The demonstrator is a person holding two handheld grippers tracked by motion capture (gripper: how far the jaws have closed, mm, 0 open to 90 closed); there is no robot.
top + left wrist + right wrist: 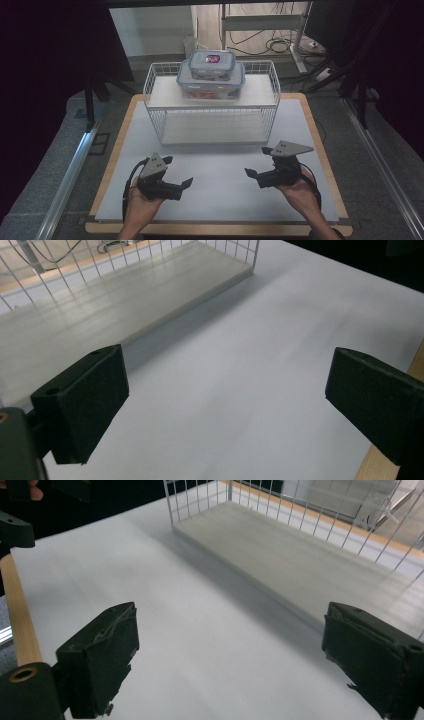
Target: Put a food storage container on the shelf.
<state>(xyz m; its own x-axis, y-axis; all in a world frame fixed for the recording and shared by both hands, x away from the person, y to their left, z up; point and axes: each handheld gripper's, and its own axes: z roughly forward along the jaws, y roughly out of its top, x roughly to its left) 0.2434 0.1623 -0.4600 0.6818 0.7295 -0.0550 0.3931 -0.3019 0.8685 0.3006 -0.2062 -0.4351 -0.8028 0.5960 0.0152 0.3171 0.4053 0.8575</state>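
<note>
I hold the left hand-held gripper (179, 173) and right hand-held gripper (256, 162) low over the white tabletop (220, 185), jaws spread, nothing between them. The two stacked clear plastic lidded boxes (211, 74) sit on the white wire rack's (156, 107) upper shelf. Reaching in, I judge a jaw could snag the wire or topple the stack. The high view shows the boxes; the gripper views give the lower shelf (100, 310).

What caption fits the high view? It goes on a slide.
Two open hand-held grippers, left and right, over the white table, before a wire rack bearing stacked containers.
</note>
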